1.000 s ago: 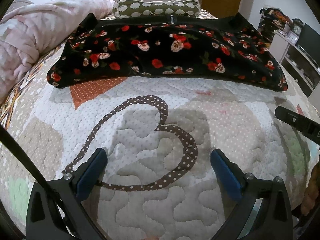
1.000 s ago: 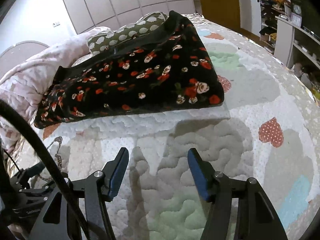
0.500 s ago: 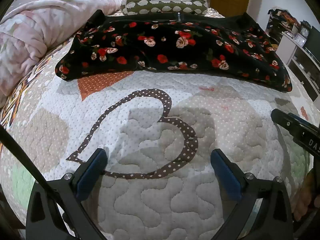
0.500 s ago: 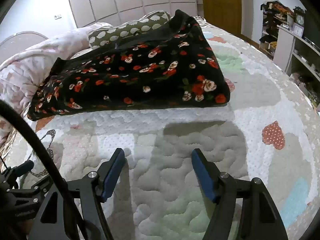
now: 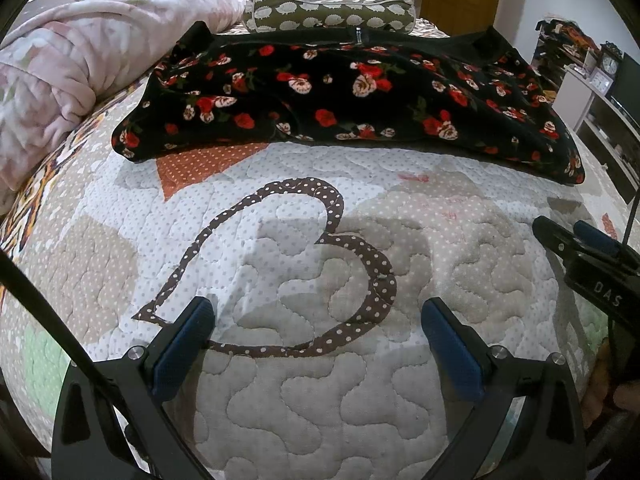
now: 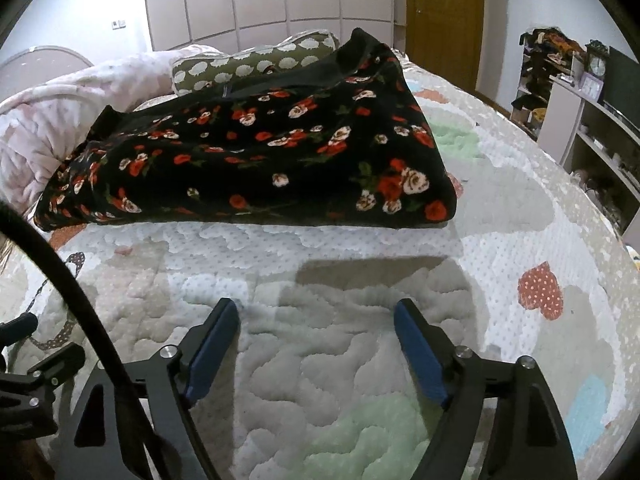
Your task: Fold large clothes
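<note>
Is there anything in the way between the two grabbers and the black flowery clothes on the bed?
Nothing visible. Only bare patchwork quilt lies between the open left gripper, the open right gripper and the black rose-print garment. The pink blanket and spotted olive pillow sit beside and behind it.

Plush matt floral garment (image 5: 360, 96) on stitched cloth quilt (image 5: 304, 400).

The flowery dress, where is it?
The flowery dress lies across the far side of the quilt, in front of the spotted pillow, beside the pink blanket.
</note>
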The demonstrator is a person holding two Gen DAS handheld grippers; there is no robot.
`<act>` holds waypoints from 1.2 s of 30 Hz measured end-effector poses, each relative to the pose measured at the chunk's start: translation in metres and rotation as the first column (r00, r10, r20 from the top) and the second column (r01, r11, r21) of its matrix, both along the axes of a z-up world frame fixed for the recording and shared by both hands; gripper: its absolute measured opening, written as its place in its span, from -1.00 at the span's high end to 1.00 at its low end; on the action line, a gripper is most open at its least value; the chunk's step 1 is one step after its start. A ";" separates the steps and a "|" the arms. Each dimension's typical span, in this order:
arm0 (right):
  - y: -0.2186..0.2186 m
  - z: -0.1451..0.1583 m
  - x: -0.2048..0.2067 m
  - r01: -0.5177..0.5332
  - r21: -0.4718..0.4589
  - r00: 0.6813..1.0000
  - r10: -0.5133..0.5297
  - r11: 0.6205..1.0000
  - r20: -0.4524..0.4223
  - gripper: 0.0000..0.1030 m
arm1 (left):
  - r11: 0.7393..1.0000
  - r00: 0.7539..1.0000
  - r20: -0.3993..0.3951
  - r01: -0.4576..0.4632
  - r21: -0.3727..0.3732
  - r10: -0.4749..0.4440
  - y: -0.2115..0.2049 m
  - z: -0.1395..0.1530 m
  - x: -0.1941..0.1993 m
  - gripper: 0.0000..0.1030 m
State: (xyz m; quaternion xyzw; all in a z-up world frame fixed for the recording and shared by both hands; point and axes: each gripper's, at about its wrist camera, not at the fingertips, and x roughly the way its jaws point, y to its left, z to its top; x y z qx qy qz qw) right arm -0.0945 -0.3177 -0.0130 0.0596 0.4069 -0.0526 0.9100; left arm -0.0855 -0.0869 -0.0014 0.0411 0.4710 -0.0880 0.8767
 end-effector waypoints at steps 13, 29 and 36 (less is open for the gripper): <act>0.003 -0.003 -0.002 0.000 -0.011 1.000 0.000 1.000 0.029 -0.72 | 1.000 1.000 -0.020 0.000 -0.001 0.000 0.000 0.001 0.000 -1.00; 0.004 -0.003 -0.003 0.004 -0.015 0.999 -0.004 1.000 0.032 -0.74 | 1.000 0.999 -0.039 -0.002 -0.005 0.002 0.002 0.002 -0.004 -1.00; 0.004 -0.003 -0.003 0.005 -0.016 0.999 -0.005 1.000 0.033 -0.75 | 1.000 0.999 -0.038 -0.001 -0.005 0.001 0.002 0.002 -0.004 -1.00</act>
